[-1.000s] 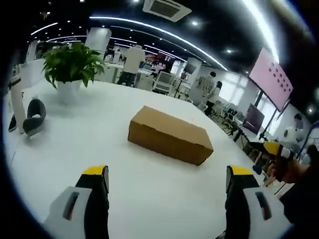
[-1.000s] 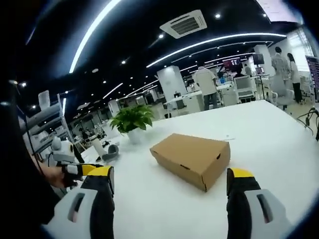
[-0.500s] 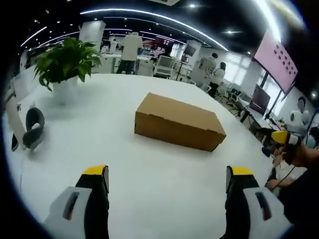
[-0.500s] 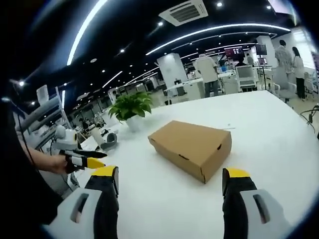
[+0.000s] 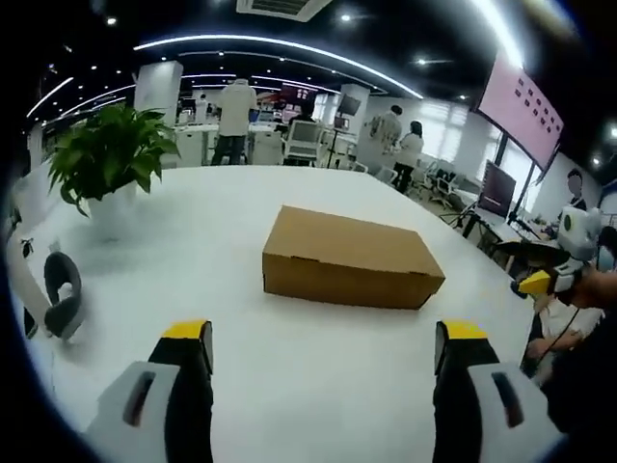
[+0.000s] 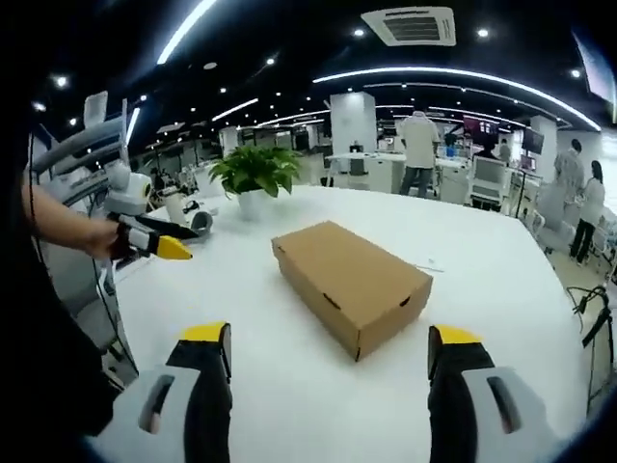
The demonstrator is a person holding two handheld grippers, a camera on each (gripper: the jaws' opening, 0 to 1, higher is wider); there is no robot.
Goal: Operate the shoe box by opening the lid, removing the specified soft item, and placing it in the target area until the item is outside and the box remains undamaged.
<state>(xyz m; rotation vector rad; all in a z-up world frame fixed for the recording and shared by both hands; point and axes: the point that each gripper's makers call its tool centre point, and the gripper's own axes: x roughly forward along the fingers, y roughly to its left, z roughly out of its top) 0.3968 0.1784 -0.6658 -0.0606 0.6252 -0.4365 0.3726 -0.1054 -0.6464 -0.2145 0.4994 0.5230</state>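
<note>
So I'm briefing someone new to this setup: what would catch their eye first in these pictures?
The closed brown cardboard shoe box lying alone in the middle of the white table. Then the leafy green plant in a white pot standing behind it near the table's far edge. Both tools, left tool and right tool, are open and short of the box.

a: what's the shoe box [image 5: 349, 258] made of?
b: plain brown cardboard, matt, smooth faces, lid [image 6: 349, 263] of the same stuff, with small punched slots along its edge.
a: and the table [image 5: 289, 376] under the box?
b: white and smooth, a faint sheen, looks like laminate.
a: the grippers?
b: left gripper [image 5: 323, 338] and right gripper [image 6: 328, 338] have matt black jaws with yellow plastic tips and pale grey plastic shells.
a: beyond the box?
b: a potted plant [image 6: 253, 170], glossy green leaves, smooth white pot.
</note>
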